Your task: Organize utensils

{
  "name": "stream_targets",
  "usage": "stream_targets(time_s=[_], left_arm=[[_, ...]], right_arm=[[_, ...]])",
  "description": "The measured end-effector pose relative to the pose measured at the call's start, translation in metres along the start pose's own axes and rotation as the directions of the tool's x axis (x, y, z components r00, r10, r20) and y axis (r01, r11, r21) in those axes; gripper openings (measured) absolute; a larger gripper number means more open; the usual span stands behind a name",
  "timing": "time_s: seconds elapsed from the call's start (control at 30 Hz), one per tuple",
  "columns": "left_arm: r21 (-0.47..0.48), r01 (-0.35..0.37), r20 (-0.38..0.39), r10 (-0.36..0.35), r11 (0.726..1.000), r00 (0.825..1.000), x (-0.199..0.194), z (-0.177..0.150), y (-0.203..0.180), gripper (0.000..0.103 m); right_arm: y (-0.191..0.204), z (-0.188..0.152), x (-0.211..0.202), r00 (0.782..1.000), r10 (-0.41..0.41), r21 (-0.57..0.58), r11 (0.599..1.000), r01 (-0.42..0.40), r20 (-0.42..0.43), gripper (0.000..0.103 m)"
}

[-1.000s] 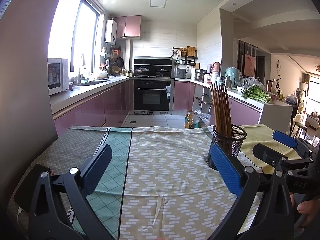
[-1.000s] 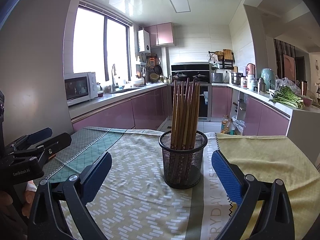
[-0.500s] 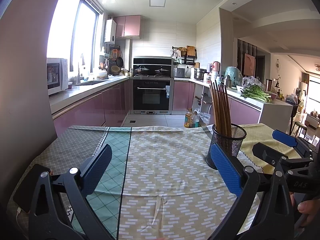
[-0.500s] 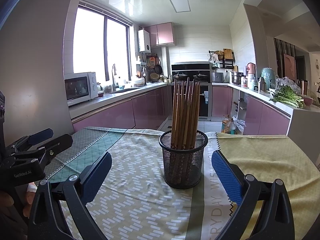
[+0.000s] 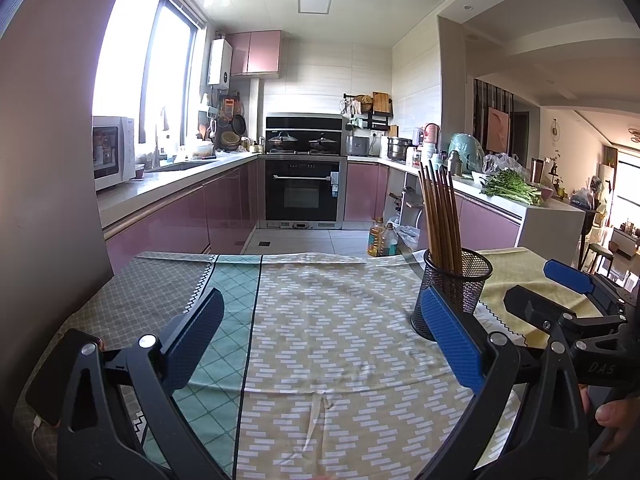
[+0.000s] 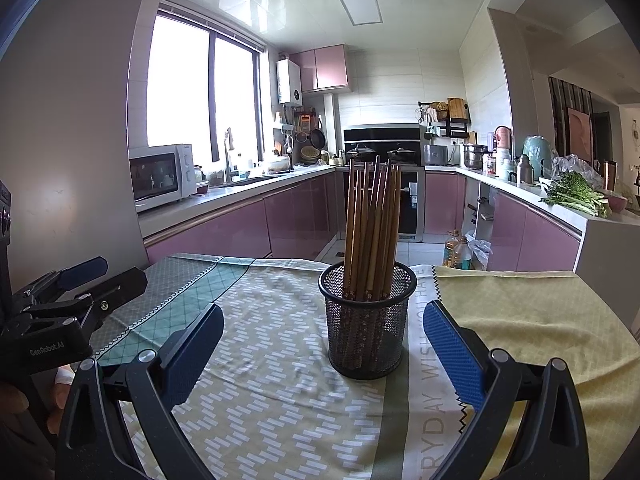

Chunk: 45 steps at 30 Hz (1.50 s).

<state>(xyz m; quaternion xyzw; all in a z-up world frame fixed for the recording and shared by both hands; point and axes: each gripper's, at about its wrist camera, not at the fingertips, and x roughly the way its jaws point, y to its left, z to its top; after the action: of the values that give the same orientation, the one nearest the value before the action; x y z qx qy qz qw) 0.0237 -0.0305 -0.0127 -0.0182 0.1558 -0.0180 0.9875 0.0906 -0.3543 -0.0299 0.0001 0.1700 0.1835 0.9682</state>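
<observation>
- Left gripper [image 5: 320, 344]: fingers spread wide, nothing between them, only bare tablecloth [image 5: 328, 320].
- Right gripper [image 6: 320, 354]: fingers equally wide apart, gripping nothing; mesh cup [image 6: 367, 320] stands in the gap, just ahead of the fingertips, touching neither pad.
- Chopsticks [image 6: 372, 232]: a bundle standing nearly upright in the cup, tips fanned slightly, well above the rim.
- From the left gripper's fingers, the cup [image 5: 454, 292] sits beyond and partly behind the right-hand fingertip, outside the gap.
- Edges: the far table edge runs across ahead of both grippers, with kitchen floor beyond. The cloth between the left gripper's fingers and that edge is open. A wall [image 5: 44, 160] closes in on the outer side of the left-hand finger.
- Left view only: a dark phone [image 5: 60, 376] lies flat on the cloth beside the left-hand finger, near the table's side edge; the right gripper appears side-on at far right, with part of a hand [image 5: 616, 420] on its grip.
- Right view only: printed lettering on the cloth by the right-hand finger, and a yellow cloth [image 6: 532, 320] outside it, open to the table edge; the left gripper shows side-on at far left.
</observation>
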Motion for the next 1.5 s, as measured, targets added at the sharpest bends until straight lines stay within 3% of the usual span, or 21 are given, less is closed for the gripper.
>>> stream_targets(time_s=[1.5], left_arm=[[-0.020, -0.002, 0.009, 0.002, 1.000, 1.000, 0.0025, -0.0012, 0.0007, 0.097]], right_arm=[[-0.0024, -0.0018, -0.0003, 1.000, 0.000, 0.013, 1.000, 0.000, -0.007, 0.097]])
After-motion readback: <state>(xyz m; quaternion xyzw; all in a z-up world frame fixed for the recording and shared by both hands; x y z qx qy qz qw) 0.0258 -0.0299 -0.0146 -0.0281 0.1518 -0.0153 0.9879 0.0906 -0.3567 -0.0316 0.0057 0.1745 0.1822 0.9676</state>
